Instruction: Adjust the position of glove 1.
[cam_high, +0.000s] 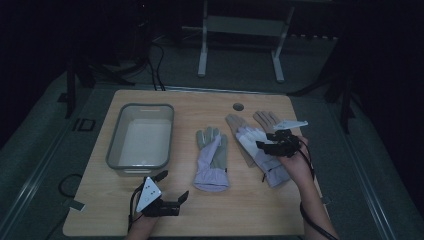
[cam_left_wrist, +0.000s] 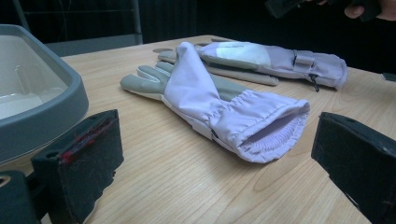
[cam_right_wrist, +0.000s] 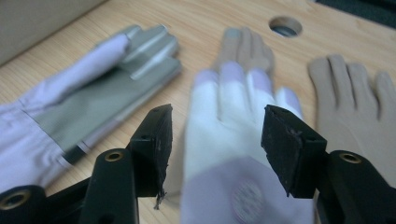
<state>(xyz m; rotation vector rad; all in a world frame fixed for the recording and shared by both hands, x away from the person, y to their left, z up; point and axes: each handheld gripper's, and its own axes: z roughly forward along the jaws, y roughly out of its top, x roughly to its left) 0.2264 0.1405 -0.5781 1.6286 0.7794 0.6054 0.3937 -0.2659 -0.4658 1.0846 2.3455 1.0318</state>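
A lavender and grey glove (cam_high: 212, 160) (cam_left_wrist: 219, 107) lies mid-table, cuff toward me. To its right a second lavender glove (cam_high: 260, 150) (cam_right_wrist: 233, 107) with a white back rests on top of two tan gloves (cam_high: 265, 119) (cam_right_wrist: 355, 93). My right gripper (cam_high: 265, 140) (cam_right_wrist: 217, 135) hovers over that second glove, and its jaws stand apart on either side of the glove's back without pressing on it. My left gripper (cam_high: 173, 185) (cam_left_wrist: 219, 161) sits near the table's front edge, open and empty, and points at the middle glove's cuff.
A grey plastic tub (cam_high: 141, 137) (cam_left_wrist: 42, 98) stands empty at the left of the wooden table (cam_high: 250, 210). A round cable hole (cam_high: 238, 107) (cam_right_wrist: 286, 25) lies near the far edge. Beyond the table are cables and a metal stand's legs.
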